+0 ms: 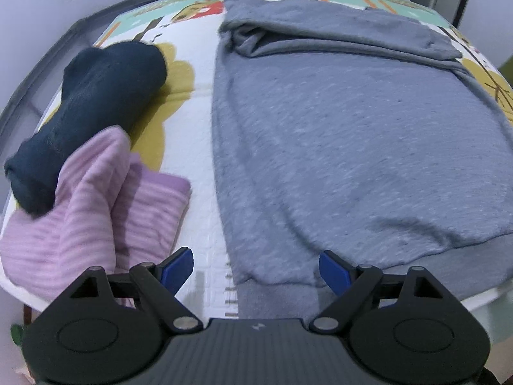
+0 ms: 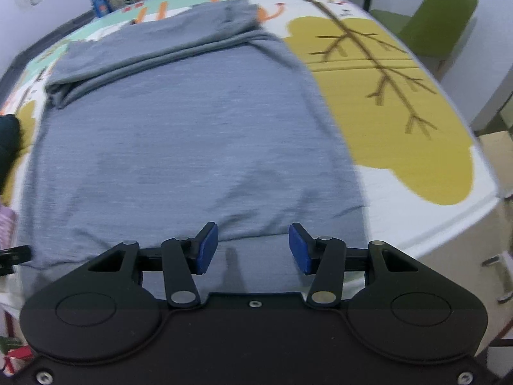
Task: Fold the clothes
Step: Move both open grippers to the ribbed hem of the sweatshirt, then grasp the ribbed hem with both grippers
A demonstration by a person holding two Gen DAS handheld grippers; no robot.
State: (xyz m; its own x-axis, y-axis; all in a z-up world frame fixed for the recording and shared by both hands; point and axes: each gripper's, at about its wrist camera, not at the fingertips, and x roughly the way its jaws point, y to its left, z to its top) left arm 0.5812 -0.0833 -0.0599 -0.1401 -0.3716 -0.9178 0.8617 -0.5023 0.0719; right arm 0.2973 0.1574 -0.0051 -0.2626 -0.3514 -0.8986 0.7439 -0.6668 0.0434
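- Left gripper [image 1: 256,268] is pointing steeply down over the grey sweatshirt's [image 1: 352,134] hem, jaws wide apart, gripping nothing.
- Right gripper [image 2: 253,248] is angling down likewise, jaws partly apart, empty.

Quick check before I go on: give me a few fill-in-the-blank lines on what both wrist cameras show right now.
1. The garment spread flat on the table is the ____ sweatshirt.
2. The dark navy garment lies partly on the ____ striped one.
3. Both the left gripper and the right gripper have their jaws ____.

Missing words: grey; pink; open

Each black claw [image 1: 256,268] [image 2: 253,248] carries blue pads and silver pivot screws
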